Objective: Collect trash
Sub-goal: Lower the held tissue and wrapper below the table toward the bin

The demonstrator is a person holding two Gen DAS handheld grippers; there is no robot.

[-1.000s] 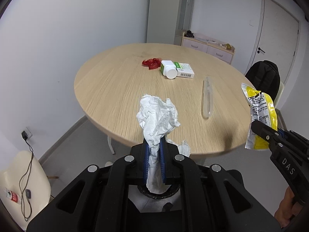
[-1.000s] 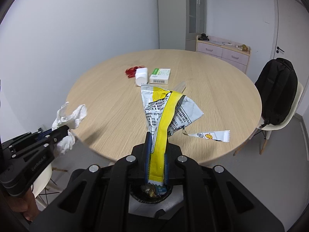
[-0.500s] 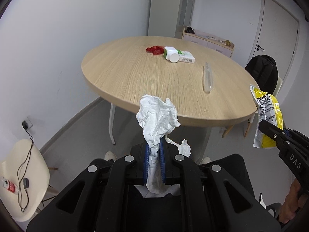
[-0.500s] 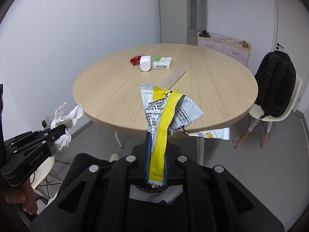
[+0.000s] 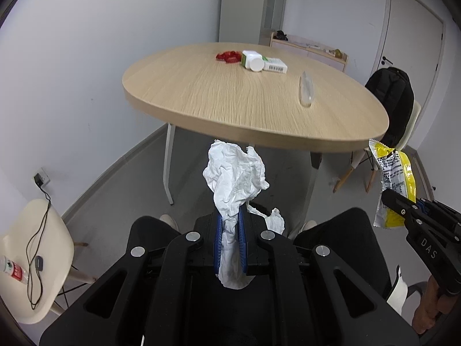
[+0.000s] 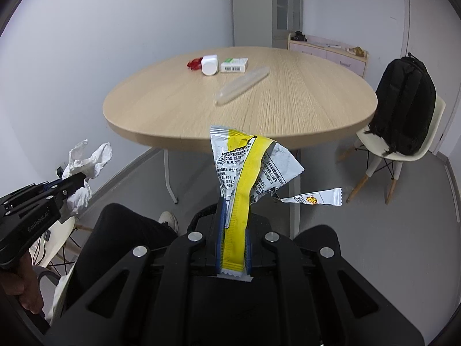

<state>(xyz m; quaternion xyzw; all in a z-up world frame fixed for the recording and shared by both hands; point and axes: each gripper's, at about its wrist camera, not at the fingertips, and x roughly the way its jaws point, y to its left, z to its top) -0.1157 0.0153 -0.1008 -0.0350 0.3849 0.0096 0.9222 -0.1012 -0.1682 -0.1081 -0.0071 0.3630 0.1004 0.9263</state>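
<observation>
L fingers (image 5: 230, 240) pinch crumpled tissue (image 5: 234, 173), R fingers (image 6: 234, 248) – crinkly foil wrapper (image 6: 247, 167)

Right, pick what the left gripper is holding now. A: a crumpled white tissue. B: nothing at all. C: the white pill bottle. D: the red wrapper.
A: the left gripper has its jaws clamped on the crumpled white tissue, while the white pill bottle and red wrapper lie on the table.

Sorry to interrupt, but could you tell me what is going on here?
A person is clearing trash with a tool in each hand. The left tool is shut on a crumpled white tissue, the right tool on a yellow snack wrapper. Both are held below the round table.
</observation>
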